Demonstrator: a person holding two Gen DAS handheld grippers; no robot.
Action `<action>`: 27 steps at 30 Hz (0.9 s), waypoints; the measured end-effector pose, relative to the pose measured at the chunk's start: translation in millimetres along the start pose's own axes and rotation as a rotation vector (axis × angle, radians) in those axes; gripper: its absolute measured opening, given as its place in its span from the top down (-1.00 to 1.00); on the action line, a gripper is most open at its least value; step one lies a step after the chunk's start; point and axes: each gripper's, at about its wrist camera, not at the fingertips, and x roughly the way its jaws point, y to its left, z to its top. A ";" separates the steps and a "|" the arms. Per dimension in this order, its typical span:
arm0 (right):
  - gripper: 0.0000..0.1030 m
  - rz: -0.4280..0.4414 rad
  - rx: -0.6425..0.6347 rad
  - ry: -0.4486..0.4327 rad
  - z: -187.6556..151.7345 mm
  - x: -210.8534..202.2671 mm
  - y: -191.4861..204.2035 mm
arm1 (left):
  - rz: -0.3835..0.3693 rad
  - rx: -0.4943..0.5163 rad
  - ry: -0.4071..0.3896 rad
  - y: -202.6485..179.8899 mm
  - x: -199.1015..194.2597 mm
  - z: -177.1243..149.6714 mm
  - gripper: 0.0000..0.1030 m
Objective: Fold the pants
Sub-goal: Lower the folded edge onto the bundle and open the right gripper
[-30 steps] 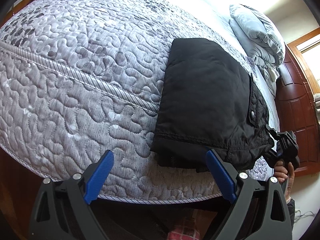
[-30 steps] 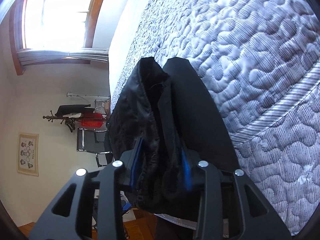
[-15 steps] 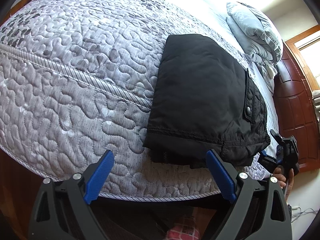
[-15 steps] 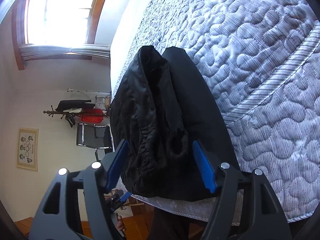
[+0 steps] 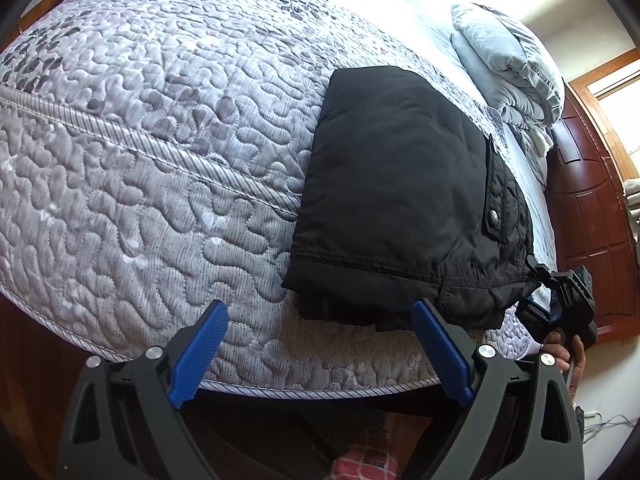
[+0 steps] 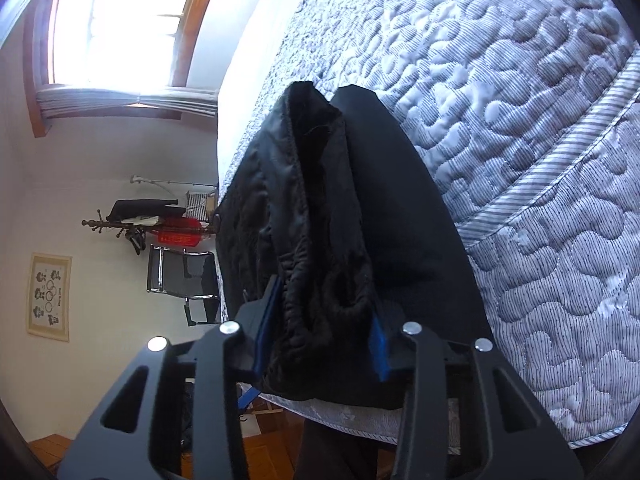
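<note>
Black padded pants [image 5: 400,184] lie folded into a thick rectangle on the quilted grey mattress [image 5: 160,140], near its front edge. My left gripper [image 5: 320,332] is open and empty, just in front of the pants' near left corner, not touching them. My right gripper [image 6: 320,332] is shut on the bunched waistband end of the pants [image 6: 320,240], blue pads pressing both sides. It also shows in the left wrist view [image 5: 560,292] at the pants' right corner, held by a hand.
Folded grey bedding and pillows [image 5: 508,56] lie at the far end of the bed by a dark wooden headboard [image 5: 588,208]. A window [image 6: 120,20], a coat rack [image 6: 152,224] and a chair [image 6: 180,276] stand beyond the bed. Wooden floor lies below the mattress edge.
My right gripper let go of the pants' end half a second ago, then closed on it again. The left gripper stayed open and barely moved.
</note>
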 end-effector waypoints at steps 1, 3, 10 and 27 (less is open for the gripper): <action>0.34 0.005 -0.008 -0.003 -0.8 -2.2 1.8 | 0.000 0.002 0.001 -0.3 0.0 -0.2 -0.82; 0.38 0.013 -0.032 -0.009 -2.2 -5.9 13.0 | 0.001 0.004 0.003 -1.2 0.0 -0.4 -0.82; 0.40 -0.003 -0.103 -0.019 -11.0 -16.9 35.5 | -0.003 0.007 -0.004 -2.6 -0.7 2.6 -0.82; 0.35 -0.056 -0.020 0.005 -3.2 10.9 -5.2 | -0.010 0.060 -0.023 -21.5 -7.8 12.5 -0.82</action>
